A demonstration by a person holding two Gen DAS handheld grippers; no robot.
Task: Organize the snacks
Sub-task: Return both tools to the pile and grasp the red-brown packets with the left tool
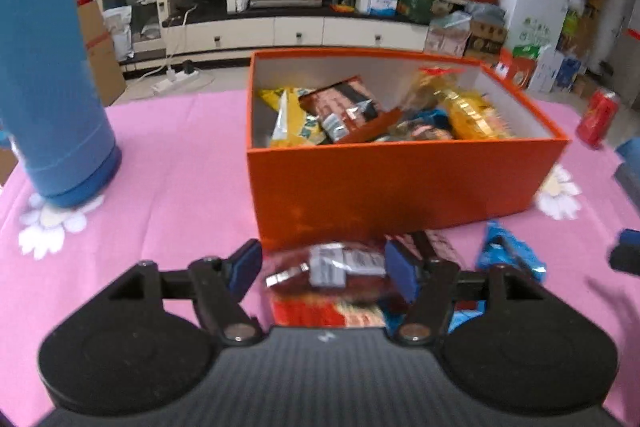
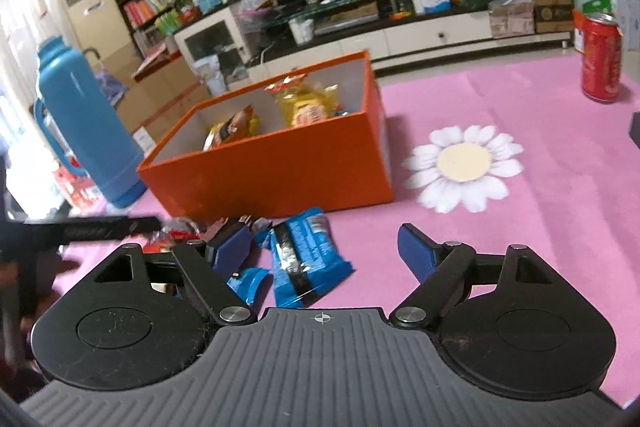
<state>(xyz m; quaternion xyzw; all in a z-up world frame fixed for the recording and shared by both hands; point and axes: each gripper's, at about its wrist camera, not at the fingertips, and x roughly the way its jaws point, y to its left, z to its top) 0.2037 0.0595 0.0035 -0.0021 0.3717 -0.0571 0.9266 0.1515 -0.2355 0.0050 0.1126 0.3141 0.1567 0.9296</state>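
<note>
— Well, see the orange cardboard box (image 1: pixel 400 183) in the middle of the left wrist view? It sits open on the pink flowered tablecloth (image 1: pixel 180 155), already stuffed with yellow, red and gold snack packets (image 1: pixel 344 111).

— And the left gripper (image 1: pixel 324 269)?

— Low in the frame, right in front of the box wall. A red snack packet with a silvery label (image 1: pixel 336 267) lies between its blue pads (image 1: pixel 402 269). The right-hand pad looks to be against the wrapper, the left-hand one stands a little off, so I cannot tell whether it truly grips.

— The right gripper (image 2: pixel 324 251)?

— Spread wide, holding nothing. In its own view, blue snack packets (image 2: pixel 304 255) lie on the cloth just ahead, nearer its left-hand pad. No earlier look to compare.

— Anything else about?

— A tall blue plastic thermos flask (image 1: pixel 52 67) stands at the left edge of the left view, well apart from the box. A red drink can (image 2: pixel 600 59) stands upright at the upper right of the right view, beyond a printed white daisy (image 2: pixel 464 167).
</note>
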